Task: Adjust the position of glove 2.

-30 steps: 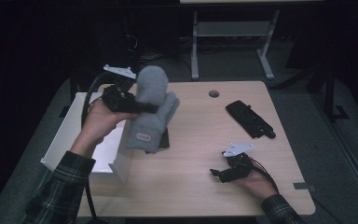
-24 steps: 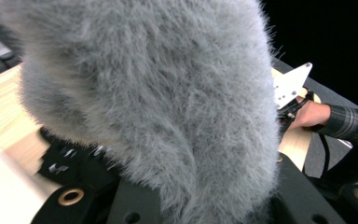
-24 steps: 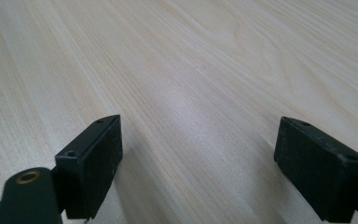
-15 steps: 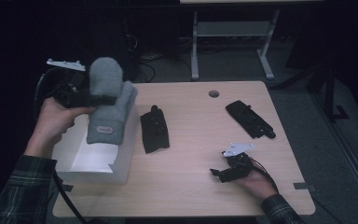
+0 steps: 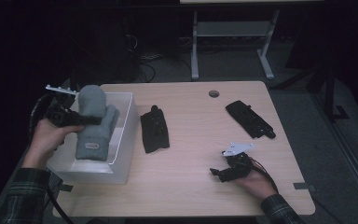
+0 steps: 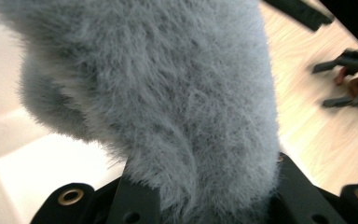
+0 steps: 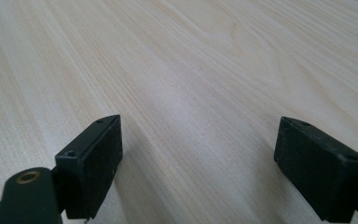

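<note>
Holding the fluffy grey fleece mitten (image 5: 93, 123) upright in our left gripper (image 5: 67, 117), jaws clamped on it, we hang it directly above the white plastic bin (image 5: 121, 140); our right gripper (image 5: 226, 171) rests open on the surface.

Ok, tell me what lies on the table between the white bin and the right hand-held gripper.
In the high view, one black glove lies flat between the white bin and the right hand-held gripper; otherwise bare wood.

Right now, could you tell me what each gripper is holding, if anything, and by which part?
The left gripper holds the grey fuzzy slipper around its upper part, over the white bin. The right gripper holds nothing; its jaws stand open.
</note>
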Action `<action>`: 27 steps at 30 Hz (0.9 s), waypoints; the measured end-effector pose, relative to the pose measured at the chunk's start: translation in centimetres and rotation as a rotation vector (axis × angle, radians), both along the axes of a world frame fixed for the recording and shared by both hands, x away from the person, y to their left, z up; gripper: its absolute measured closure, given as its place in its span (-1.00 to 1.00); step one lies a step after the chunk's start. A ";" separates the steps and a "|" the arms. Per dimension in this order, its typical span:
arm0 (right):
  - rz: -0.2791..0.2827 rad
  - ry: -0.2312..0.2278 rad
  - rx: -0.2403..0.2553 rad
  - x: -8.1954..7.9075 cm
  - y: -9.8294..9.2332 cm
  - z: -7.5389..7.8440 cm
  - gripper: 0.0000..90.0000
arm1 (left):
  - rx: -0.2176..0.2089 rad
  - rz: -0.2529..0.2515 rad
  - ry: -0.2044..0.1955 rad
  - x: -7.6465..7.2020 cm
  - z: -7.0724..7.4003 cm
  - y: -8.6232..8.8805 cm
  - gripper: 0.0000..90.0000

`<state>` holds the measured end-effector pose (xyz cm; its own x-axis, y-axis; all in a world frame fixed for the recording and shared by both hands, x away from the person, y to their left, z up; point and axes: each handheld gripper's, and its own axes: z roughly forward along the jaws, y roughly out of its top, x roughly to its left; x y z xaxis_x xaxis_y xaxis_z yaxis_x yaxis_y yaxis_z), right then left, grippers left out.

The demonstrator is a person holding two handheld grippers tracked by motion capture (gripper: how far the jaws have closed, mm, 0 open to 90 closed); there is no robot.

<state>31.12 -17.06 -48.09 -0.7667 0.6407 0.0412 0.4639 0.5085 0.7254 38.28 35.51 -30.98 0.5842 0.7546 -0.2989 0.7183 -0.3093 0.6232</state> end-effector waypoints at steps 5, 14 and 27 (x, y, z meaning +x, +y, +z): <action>0.001 -0.001 0.000 0.0 0.0 0.0 -0.66 | 0.062 0.000 0.075 1.3 -3.8 -0.6 0.57; 0.000 0.000 0.001 0.0 0.0 0.0 -0.66 | 0.092 -0.003 0.175 3.2 -9.4 -0.8 0.46; 0.001 -0.001 0.000 0.0 0.0 0.0 -0.66 | 0.156 0.148 0.075 3.7 -8.4 0.4 -0.60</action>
<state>31.12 -17.06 -48.09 -0.7672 0.6402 0.0405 0.4629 0.5089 0.7258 42.02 35.88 -39.43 0.4445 0.8708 -0.2102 0.8055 -0.2859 0.5192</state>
